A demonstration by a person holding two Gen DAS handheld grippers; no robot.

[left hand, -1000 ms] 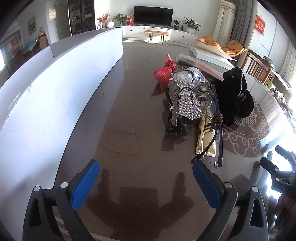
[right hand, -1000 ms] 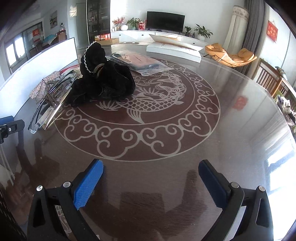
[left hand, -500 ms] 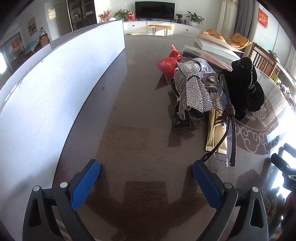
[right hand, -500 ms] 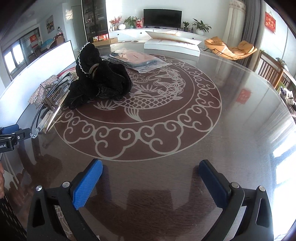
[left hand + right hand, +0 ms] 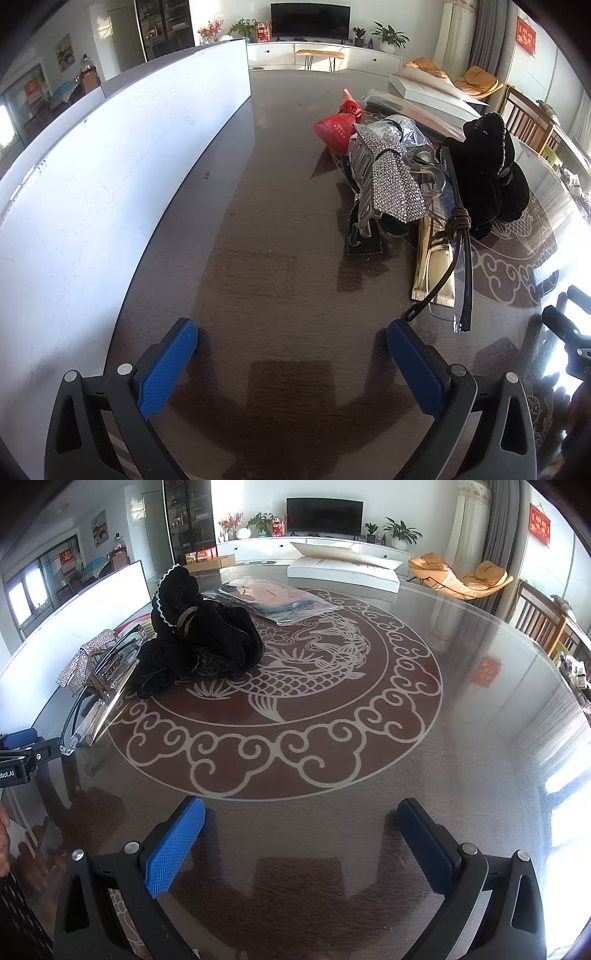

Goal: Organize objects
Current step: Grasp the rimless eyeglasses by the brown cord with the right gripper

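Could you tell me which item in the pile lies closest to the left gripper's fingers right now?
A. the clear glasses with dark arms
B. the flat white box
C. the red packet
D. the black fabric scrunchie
A: in the left wrist view the clear glasses stretch toward the camera, their tip ending just beyond the open left gripper, while the black fabric scrunchie and red packet sit farther back.

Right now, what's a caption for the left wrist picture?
Open left gripper hovers above the dark table, facing a pile with a sparkly bow.
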